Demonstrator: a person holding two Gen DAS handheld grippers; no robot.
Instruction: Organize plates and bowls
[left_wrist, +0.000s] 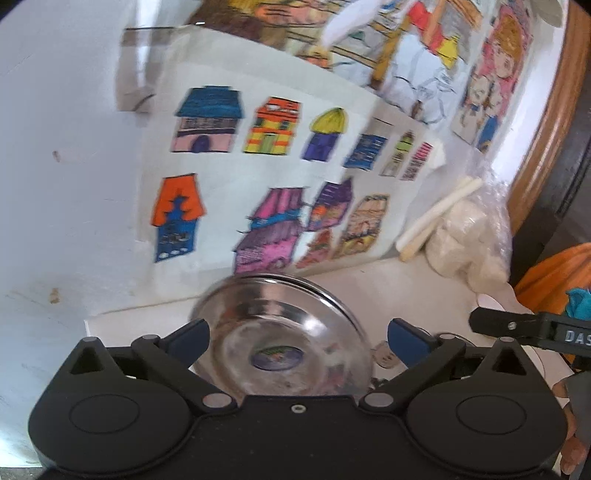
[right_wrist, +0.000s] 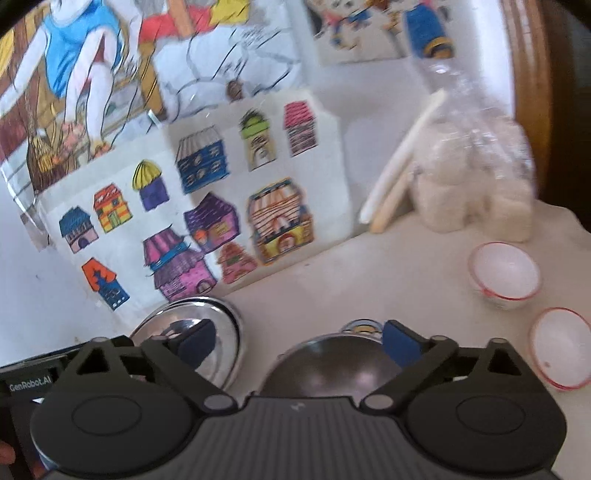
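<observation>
landmark: the house-drawings sheet (right_wrist: 192, 221) propped against the wall at the back of the white table (right_wrist: 369, 266).

steel plates (left_wrist: 280, 332): a shallow stack lying flat just in front of the sheet, likely put there to gather the steel ware in one spot. left gripper (left_wrist: 295, 336) hangs over it, jaws spread wide, pads clear of the rim, nothing held.

dark steel bowl (right_wrist: 328, 365): near the sheet, to the right of the plates. right gripper (right_wrist: 295, 339) above it, jaws fully apart, not clamping.

two white bowls (right_wrist: 504, 275), red-rimmed, well right of the sheet, side by side, unstacked; judged still to be sorted.
</observation>
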